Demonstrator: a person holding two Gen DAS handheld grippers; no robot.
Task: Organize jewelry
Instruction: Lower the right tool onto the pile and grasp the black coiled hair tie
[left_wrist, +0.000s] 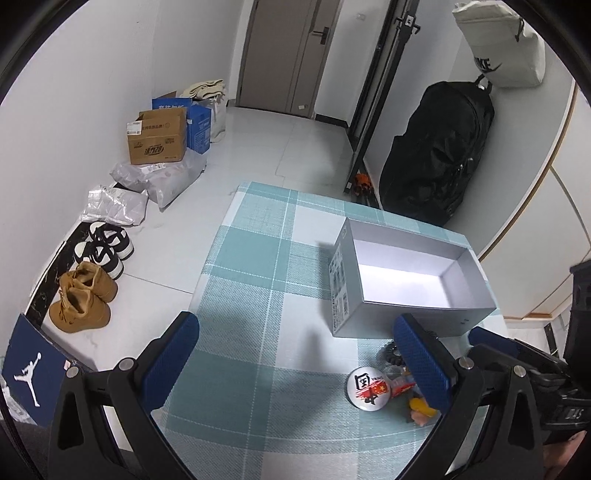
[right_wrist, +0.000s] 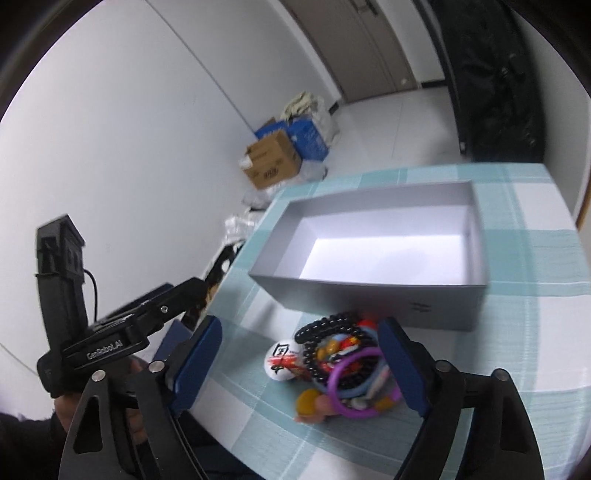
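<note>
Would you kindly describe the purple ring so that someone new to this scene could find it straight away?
Start at the open grey box on the checked tablecloth. In front of its near wall lies a small heap of trinkets, and the purple ring lies on the side of that heap furthest from the box. It is a plain, smooth purple hoop, unlike the black beaded bracelet or the round white badge beside it.

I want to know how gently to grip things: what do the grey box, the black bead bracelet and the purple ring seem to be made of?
Grey box: likely matte cardboard, with thin straight walls and printing on its side. Black bead bracelet: glossy round beads, plastic or stone, can't tell. Purple ring: smooth thin band, probably silicone or plastic.
</note>
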